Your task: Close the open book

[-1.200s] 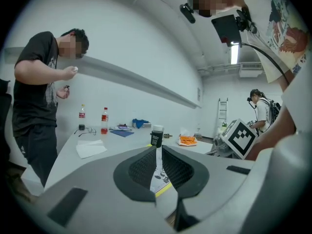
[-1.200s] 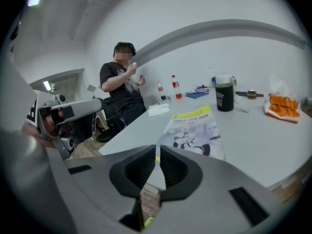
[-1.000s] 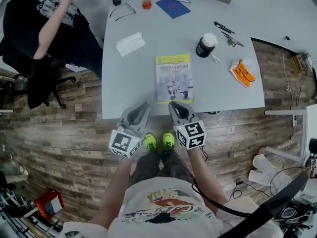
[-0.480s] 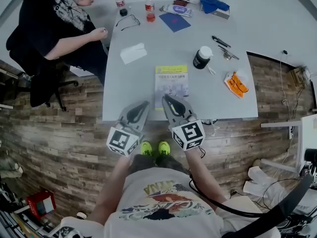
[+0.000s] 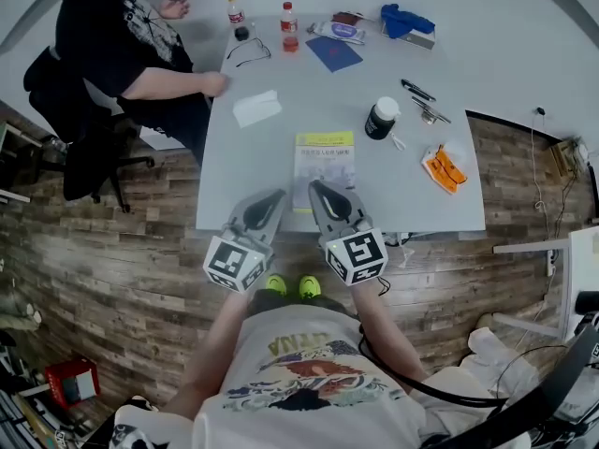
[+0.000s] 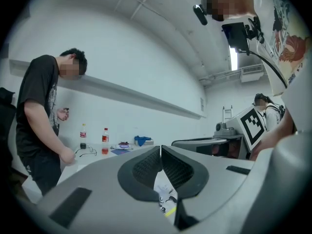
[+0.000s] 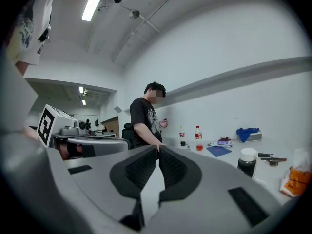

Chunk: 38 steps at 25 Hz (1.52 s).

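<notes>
A closed book (image 5: 324, 160) with a yellow-topped white cover lies flat near the front edge of the grey table (image 5: 234, 195). In the head view my left gripper (image 5: 277, 195) and right gripper (image 5: 316, 186) are side by side just in front of the book, above the table's near edge. Neither touches the book. Both point level toward the far wall. The left gripper (image 6: 160, 150) has its pads together with nothing between them. A strip of the book cover (image 6: 165, 199) shows below its pads. The right gripper (image 7: 158, 150) is shut and empty too.
On the table are a black cup with a white lid (image 5: 381, 118), an orange packet (image 5: 442, 168), a white tissue (image 5: 256, 108), pens (image 5: 419, 92), a blue booklet (image 5: 333, 52), glasses (image 5: 251, 52) and two bottles (image 5: 289, 27). A person in black (image 5: 122, 45) leans on its left edge.
Both grippers have risen away from the table and the book looks smaller below them. The person at the left has put a hand on the table edge. The book has not moved.
</notes>
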Each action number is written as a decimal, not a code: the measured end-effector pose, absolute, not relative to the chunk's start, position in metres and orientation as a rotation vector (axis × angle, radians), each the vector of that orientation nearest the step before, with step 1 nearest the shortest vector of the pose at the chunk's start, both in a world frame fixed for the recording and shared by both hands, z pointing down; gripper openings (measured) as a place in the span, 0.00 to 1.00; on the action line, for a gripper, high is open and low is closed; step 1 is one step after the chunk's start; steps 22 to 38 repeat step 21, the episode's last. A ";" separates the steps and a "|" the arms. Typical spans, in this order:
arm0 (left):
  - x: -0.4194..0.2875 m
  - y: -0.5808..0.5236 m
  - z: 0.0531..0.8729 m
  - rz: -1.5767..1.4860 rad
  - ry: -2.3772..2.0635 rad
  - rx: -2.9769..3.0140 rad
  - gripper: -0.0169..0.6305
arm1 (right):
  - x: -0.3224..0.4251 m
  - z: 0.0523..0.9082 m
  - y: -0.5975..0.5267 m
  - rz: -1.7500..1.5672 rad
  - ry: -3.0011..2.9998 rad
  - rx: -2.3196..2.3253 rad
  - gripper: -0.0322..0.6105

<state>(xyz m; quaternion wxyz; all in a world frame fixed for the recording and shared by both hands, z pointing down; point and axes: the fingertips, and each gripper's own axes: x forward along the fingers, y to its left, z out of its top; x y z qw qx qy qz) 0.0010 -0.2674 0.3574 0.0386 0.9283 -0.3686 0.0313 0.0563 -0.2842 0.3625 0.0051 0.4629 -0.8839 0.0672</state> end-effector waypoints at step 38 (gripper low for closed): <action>0.015 -0.270 0.345 0.090 -1.137 2.870 0.05 | 0.059 0.348 -0.282 0.187 -2.800 1.422 0.10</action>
